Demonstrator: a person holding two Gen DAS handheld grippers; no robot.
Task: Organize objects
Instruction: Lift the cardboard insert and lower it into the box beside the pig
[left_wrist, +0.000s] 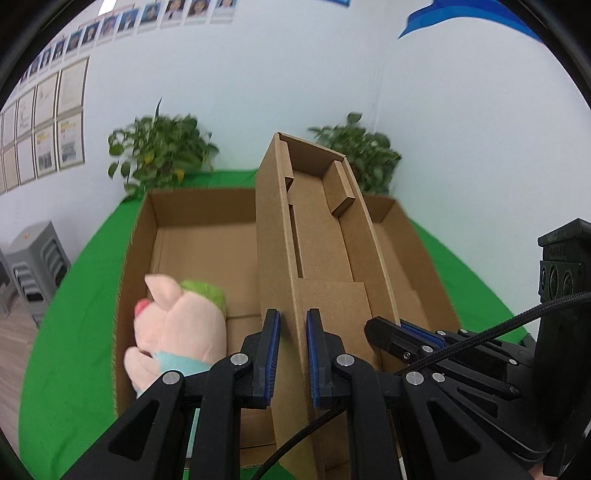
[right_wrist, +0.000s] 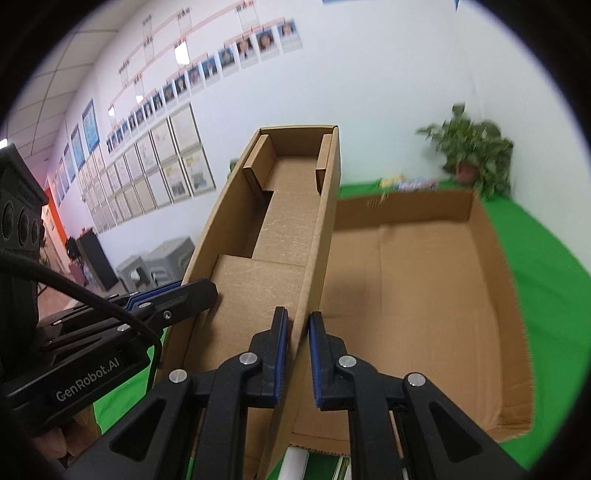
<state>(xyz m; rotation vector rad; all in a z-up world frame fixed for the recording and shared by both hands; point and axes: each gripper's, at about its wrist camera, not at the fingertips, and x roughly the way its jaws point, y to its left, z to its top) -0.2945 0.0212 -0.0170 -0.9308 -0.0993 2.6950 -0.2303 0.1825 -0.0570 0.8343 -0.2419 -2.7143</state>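
**Two thin walls, two pinches: the narrow box held over the open carton**

Two opposite long walls of the narrow cardboard box (left_wrist: 314, 236) are gripped, one by each tool, and the box is held tilted above the large open carton (left_wrist: 147, 236), its far end raised toward the wall. The left hand-held gripper (left_wrist: 292, 354) is closed on the box's left wall, with the cardboard edge sandwiched between its blue pads; the right hand-held gripper (right_wrist: 298, 356) is clamped likewise on the right wall. Each tool is seen at the near end of the box, so the long remainder projects forward unsupported.

Slippage is judged the chief risk: the walls are thin and smooth, and uneven motion of the two tools could twist the box or fold a wall (the inner flaps look loosely tucked). If the box is lowered into the carton, the plush pig (left_wrist: 177, 328) lying in the carton's near left corner could be struck or pinned.

The carton rests on the green-covered desk (left_wrist: 74, 332), with potted plants (left_wrist: 159, 147) behind it against the white wall.
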